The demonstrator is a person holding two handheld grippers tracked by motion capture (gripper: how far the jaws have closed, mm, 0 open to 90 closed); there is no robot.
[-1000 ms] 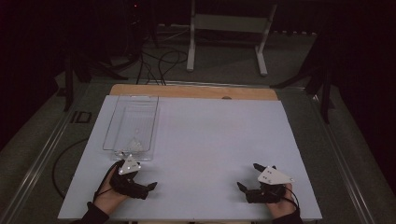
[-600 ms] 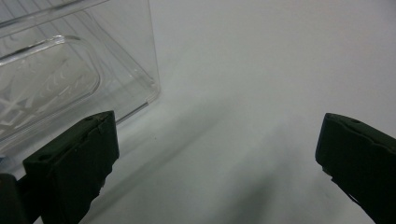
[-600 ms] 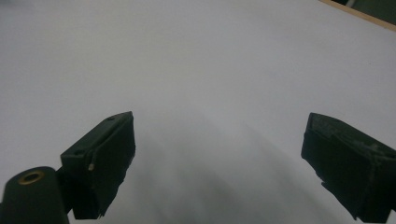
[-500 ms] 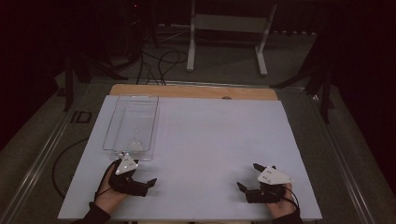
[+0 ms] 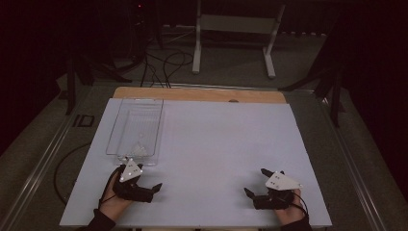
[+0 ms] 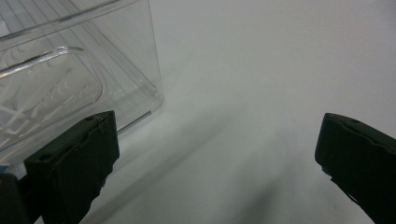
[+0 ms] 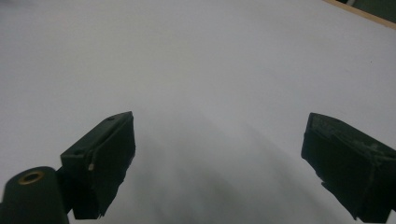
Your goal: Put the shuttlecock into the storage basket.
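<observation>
My left gripper (image 5: 148, 179) rests on the white table sheet (image 5: 216, 144) near the front left, just in front of a clear plastic tray (image 5: 136, 126). Its jaws stand wide apart with nothing between them. In the left gripper view the left gripper (image 6: 217, 128) is open over bare sheet, and the clear plastic tray's corner (image 6: 116, 60) sits by the left jaw. Something small and pale (image 5: 140, 146) lies at the tray's near end; I cannot tell what it is. My right gripper (image 5: 256, 183) lies at the front right, open and holding nothing. In its own view the right gripper (image 7: 217, 123) faces bare sheet.
The sheet covers a wooden table whose far edge (image 5: 202, 94) shows as a tan strip. Beyond it stand a white frame (image 5: 235, 29) and cables (image 5: 161, 60) on a dark floor. Metal rails (image 5: 43, 159) run along the table's sides.
My left gripper has shifted only very slightly beside the tray. The right gripper has stayed where it was.
</observation>
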